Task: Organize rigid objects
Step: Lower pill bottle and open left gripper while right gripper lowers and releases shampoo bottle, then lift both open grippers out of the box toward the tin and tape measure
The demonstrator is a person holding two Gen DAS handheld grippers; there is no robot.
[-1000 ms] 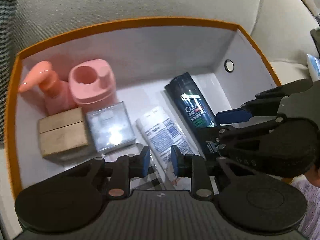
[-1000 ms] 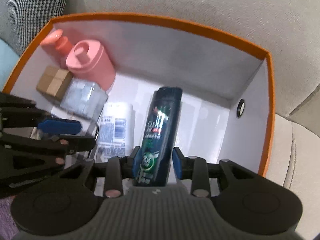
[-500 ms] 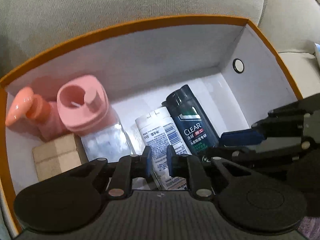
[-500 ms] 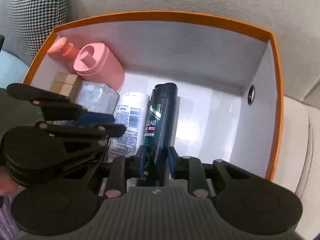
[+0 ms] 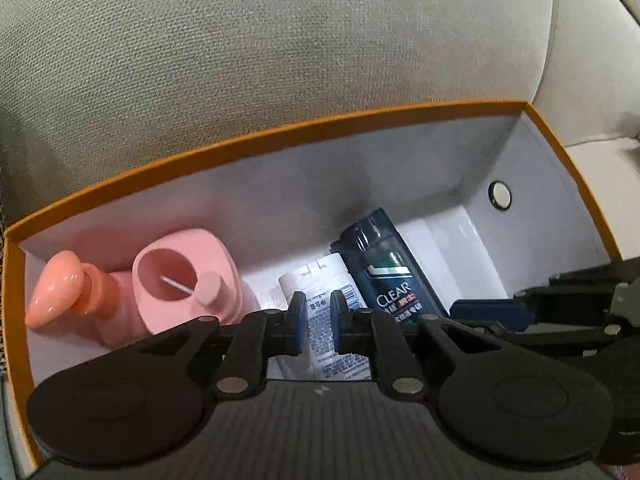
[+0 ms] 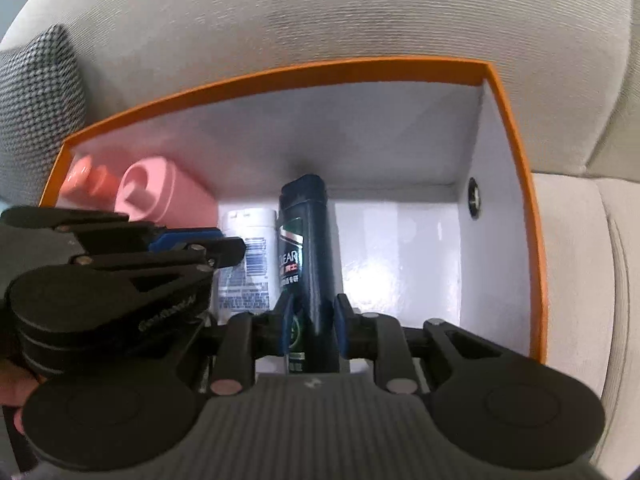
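Note:
An orange-rimmed white box sits on a sofa. Inside, a dark Clear shampoo bottle lies beside a white tube. My left gripper has its fingers narrowly apart around the tube's near end, not visibly pressing it. My right gripper straddles the dark bottle's near end, fingers close to its sides with a small gap. A pink jar and a pink pump bottle stand at the left.
The beige sofa backrest rises behind the box. A houndstooth cushion lies at the left. The box's right part shows bare white floor, with a round grommet in the right wall.
Both grippers have tilted and drawn lower at the box's near edge, so the cardboard box and clear box have dropped out of sight. The left fingers narrowed slightly around the tube.

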